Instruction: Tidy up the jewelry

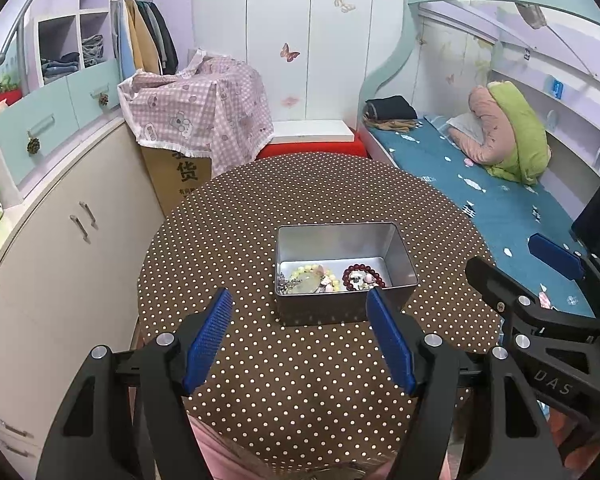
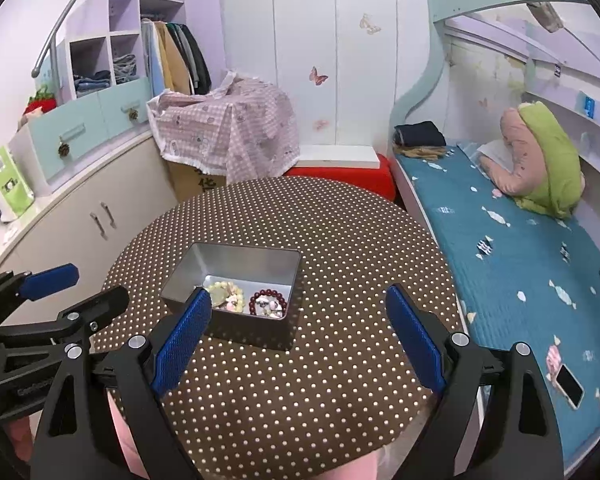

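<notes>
Tin [image 1: 346, 276] centre frame on counter [image 1: 300, 380], bracelets [image 1: 363, 278] inside, so sorting looks done. Left hand-held gripper [image 1: 300, 344] & right hand-held gripper [image 2: 300, 340] both wide, empty, hovering short of tin.

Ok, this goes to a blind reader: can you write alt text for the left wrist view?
An open metal tin holding bead bracelets sits on a round brown polka-dot table. The left gripper, blue fingers spread and empty, hovers just before it. The right gripper shows at the right, a bed behind.

Polka-dot table [image 1: 300, 380] carries 1 open metal tin [image 1: 342, 304].
</notes>
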